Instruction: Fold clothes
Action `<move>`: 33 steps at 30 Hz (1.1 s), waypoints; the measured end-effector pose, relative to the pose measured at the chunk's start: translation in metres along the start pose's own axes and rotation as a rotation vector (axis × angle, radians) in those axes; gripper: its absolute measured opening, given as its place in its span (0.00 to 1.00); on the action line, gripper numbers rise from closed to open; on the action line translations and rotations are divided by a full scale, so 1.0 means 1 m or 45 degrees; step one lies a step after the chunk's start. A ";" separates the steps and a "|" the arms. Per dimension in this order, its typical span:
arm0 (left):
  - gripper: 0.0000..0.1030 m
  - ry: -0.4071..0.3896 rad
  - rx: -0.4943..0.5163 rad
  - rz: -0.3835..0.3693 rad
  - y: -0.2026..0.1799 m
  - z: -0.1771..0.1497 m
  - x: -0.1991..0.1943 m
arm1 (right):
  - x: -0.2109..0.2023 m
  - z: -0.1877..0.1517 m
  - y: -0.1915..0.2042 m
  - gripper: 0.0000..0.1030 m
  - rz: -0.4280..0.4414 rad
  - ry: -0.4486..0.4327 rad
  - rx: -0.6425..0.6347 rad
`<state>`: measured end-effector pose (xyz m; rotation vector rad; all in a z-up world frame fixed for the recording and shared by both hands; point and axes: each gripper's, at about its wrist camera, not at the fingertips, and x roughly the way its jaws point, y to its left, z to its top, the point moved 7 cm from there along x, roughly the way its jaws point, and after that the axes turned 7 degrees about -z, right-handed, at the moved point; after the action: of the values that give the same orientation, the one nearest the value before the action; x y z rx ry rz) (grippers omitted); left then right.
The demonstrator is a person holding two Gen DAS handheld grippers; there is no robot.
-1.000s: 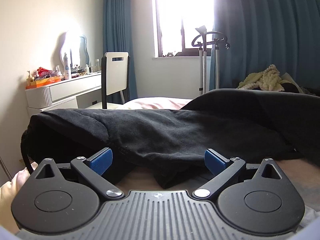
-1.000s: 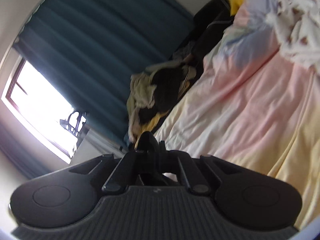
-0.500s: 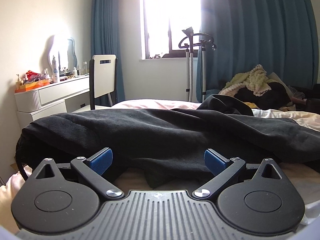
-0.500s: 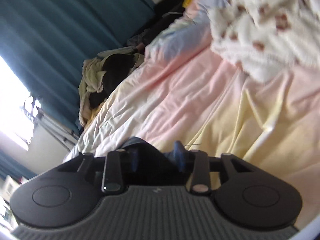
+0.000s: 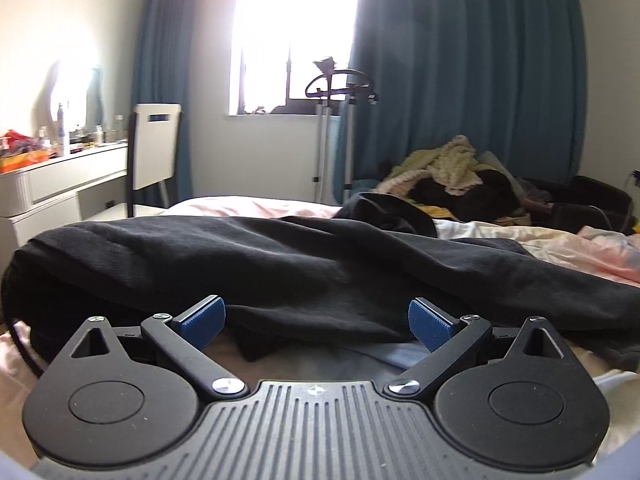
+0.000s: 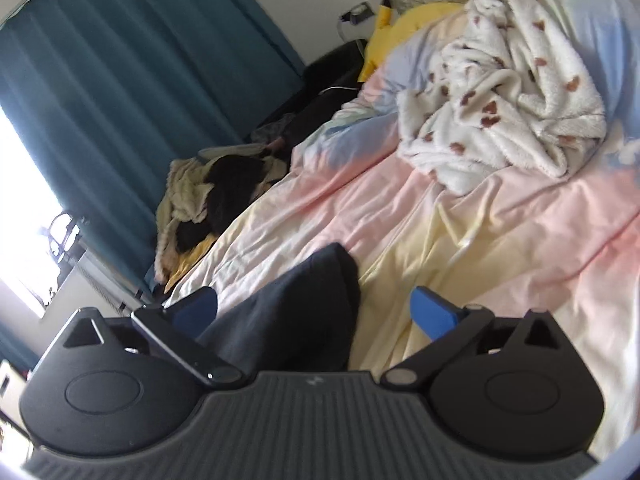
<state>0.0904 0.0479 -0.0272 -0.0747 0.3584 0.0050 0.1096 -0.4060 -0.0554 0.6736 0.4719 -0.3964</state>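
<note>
Lying across the bed (image 5: 248, 204), the black garment (image 5: 320, 264) awaits folding. Left gripper (image 5: 316, 320) sits low at its near edge, fingers apart; right gripper (image 6: 316, 312), fingers apart, straddles one corner (image 6: 304, 304), gripping nothing

Bright daylight pours in through the window (image 5: 296, 32). It is so bright that the glass looks all white. A white glow also washes out the mirror (image 5: 72, 92) on the left. The black garment (image 5: 320, 264) looks very dark, with few folds showing. The pink and yellow bed sheet (image 6: 460, 248) is softly lit. Both pictures bend at the edges, with dark rounded corners. The right view is a little blurry.
</note>
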 end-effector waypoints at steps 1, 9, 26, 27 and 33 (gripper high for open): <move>0.96 0.009 0.002 -0.045 -0.005 0.002 0.004 | -0.005 -0.004 0.003 1.00 0.009 -0.006 -0.001; 0.96 0.096 -0.182 -0.297 -0.037 0.033 0.075 | 0.002 -0.024 0.018 1.00 0.122 0.100 0.070; 0.41 0.170 -0.947 0.058 0.011 0.022 0.249 | 0.055 -0.028 -0.001 1.00 0.218 0.233 0.248; 0.24 0.160 -0.936 0.071 0.010 0.025 0.247 | 0.057 -0.028 0.001 1.00 0.219 0.220 0.219; 0.05 0.096 -0.739 0.044 -0.006 0.055 0.209 | 0.056 -0.023 0.004 1.00 0.241 0.178 0.169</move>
<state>0.3050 0.0445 -0.0490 -0.6439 0.4253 0.1406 0.1514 -0.3986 -0.0986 0.8712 0.5120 -0.2037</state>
